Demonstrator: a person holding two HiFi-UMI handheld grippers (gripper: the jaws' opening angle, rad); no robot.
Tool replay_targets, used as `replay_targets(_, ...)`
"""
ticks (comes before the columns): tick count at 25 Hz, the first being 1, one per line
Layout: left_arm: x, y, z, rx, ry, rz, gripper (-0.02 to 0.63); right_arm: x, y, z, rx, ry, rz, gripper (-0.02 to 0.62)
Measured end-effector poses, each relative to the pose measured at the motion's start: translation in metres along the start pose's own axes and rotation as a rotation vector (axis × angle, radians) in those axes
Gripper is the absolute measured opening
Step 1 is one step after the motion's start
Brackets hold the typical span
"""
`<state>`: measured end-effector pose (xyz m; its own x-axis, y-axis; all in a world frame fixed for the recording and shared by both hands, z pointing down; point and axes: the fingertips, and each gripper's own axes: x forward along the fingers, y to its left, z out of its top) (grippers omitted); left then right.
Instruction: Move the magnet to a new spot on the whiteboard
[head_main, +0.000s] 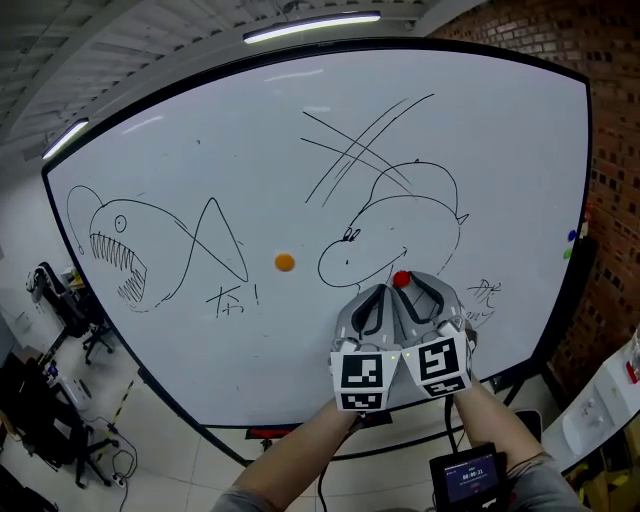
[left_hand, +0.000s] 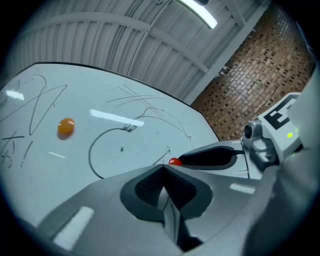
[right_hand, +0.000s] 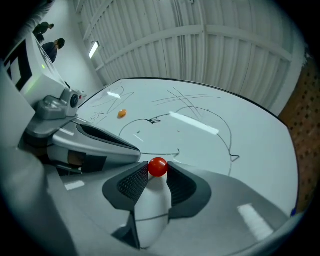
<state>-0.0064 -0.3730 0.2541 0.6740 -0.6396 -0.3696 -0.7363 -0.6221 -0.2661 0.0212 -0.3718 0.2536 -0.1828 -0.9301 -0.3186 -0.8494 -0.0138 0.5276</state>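
Right gripper (right_hand: 158, 174): jaws part-way open, both pads pressed on the red magnet (right_hand: 158, 167), which is pinched at the very tips. The magnet is at the whiteboard (head_main: 250, 150) surface, just under the drawn creature's mouth line in the lower right. I can't tell whether it touches the board.

Left gripper (left_hand: 163, 168): jaws closed together, nothing between them, tips just beside my right gripper.

Orange magnet (head_main: 285, 262): on the board, well apart to the left.

Glossy whiteboard (head_main: 200, 150), shiny red magnet (right_hand: 158, 167)
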Motion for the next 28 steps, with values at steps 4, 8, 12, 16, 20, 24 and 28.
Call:
replay_targets(4,0.023,-0.046,-0.010,-0.033,0.018,-0.062,0.000,-0.025,-0.037,-0.030,0.022,0.057,-0.040,0.124)
replay_targets(8,0.049,-0.098,-0.015,-0.049,0.023,-0.132,0.000,-0.051,-0.079,-0.060,0.032,0.108,-0.093,0.124)
replay_targets(12,0.076,-0.137,-0.020,-0.069,0.029,-0.168,0.000,-0.067,-0.117,-0.089,0.043,0.149,-0.122,0.124)
replay_targets(16,0.105,-0.177,-0.025,-0.084,0.035,-0.203,0.000,-0.082,-0.154,-0.115,0.045,0.178,-0.149,0.124)
replay_targets(20,0.132,-0.218,-0.031,-0.086,0.041,-0.243,0.000,-0.099,-0.193,-0.141,0.043,0.199,-0.182,0.124)
replay_targets(24,0.159,-0.261,-0.034,-0.089,0.045,-0.284,0.000,-0.117,-0.232,-0.168,0.050,0.226,-0.218,0.124)
replay_targets(28,0.183,-0.299,-0.032,-0.089,0.037,-0.321,0.000,-0.134,-0.272,-0.184,0.043,0.236,-0.256,0.124)
